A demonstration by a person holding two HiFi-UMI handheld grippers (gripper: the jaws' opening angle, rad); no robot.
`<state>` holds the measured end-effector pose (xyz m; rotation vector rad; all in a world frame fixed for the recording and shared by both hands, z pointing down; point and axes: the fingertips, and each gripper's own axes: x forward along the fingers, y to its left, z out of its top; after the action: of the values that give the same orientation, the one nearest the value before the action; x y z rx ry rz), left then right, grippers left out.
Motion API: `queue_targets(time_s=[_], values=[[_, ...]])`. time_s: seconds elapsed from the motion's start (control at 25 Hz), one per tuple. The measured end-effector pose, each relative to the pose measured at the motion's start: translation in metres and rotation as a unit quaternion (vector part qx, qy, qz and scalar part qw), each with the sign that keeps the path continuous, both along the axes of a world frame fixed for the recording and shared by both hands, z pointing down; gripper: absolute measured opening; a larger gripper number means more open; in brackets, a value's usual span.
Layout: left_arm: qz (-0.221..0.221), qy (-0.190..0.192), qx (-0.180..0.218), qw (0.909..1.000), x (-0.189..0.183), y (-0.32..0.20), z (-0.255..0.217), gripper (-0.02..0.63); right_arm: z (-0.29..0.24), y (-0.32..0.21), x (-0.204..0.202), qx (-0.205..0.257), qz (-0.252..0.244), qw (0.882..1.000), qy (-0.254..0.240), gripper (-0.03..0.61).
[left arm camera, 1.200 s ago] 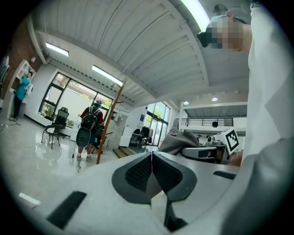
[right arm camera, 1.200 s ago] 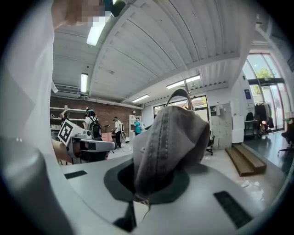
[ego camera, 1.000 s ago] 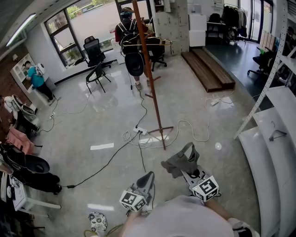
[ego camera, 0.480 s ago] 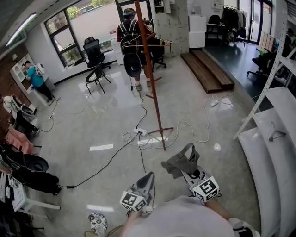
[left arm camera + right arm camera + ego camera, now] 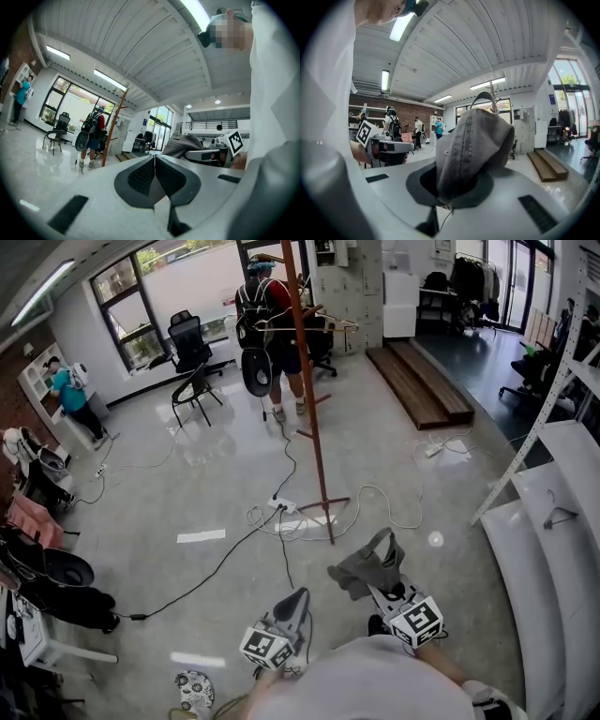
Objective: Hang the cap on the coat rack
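A grey cap (image 5: 367, 563) hangs from my right gripper (image 5: 382, 585), which is shut on its fabric; in the right gripper view the cap (image 5: 476, 145) fills the middle above the jaws. My left gripper (image 5: 292, 606) is held low beside it, shut with nothing between its pads (image 5: 154, 176). The wooden coat rack (image 5: 309, 404) stands on the floor ahead of both grippers, a tall brown pole with a hanger on its upper arms. Its foot (image 5: 323, 507) is a short way beyond the cap. In the left gripper view the rack (image 5: 114, 126) shows at a distance.
A person with a backpack (image 5: 258, 310) stands behind the rack. Cables and a power strip (image 5: 281, 507) lie around the rack's foot. White curved shelves (image 5: 544, 549) stand at the right, office chairs (image 5: 192, 381) at the back left, bags (image 5: 56, 582) at the left.
The person behind the rack has shifted slightly left. Both grippers and the cap stay where they were.
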<state>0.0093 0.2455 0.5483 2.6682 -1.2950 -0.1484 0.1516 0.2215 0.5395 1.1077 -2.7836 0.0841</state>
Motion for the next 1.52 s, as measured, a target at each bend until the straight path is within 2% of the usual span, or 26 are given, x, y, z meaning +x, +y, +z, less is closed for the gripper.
queue_targets(time_s=[0.44, 0.76, 1.04, 1.24, 1.52], values=[[-0.023, -0.008, -0.009, 0.9997, -0.010, -0.048, 0.014, 0.011, 0.020, -0.053, -0.017, -0.023, -0.029, 0.999, -0.001, 0.017], [-0.035, -0.031, -0.018, 0.9987, -0.011, -0.138, 0.018, 0.010, 0.027, -0.155, -0.019, -0.041, -0.038, 0.998, -0.006, 0.017], [-0.073, -0.036, -0.012, 0.9966, -0.005, -0.232, 0.007, 0.011, 0.025, -0.246, -0.017, -0.049, -0.066, 0.997, -0.014, 0.017], [-0.086, -0.029, 0.002, 0.9959, 0.004, -0.282, -0.001, 0.011, 0.023, -0.290, -0.015, -0.042, -0.092, 0.995, -0.008, 0.017], [-0.088, -0.032, -0.002, 0.9956, 0.004, -0.319, -0.003, 0.011, 0.024, -0.327, -0.010, -0.051, -0.088, 0.995, -0.012, 0.017]])
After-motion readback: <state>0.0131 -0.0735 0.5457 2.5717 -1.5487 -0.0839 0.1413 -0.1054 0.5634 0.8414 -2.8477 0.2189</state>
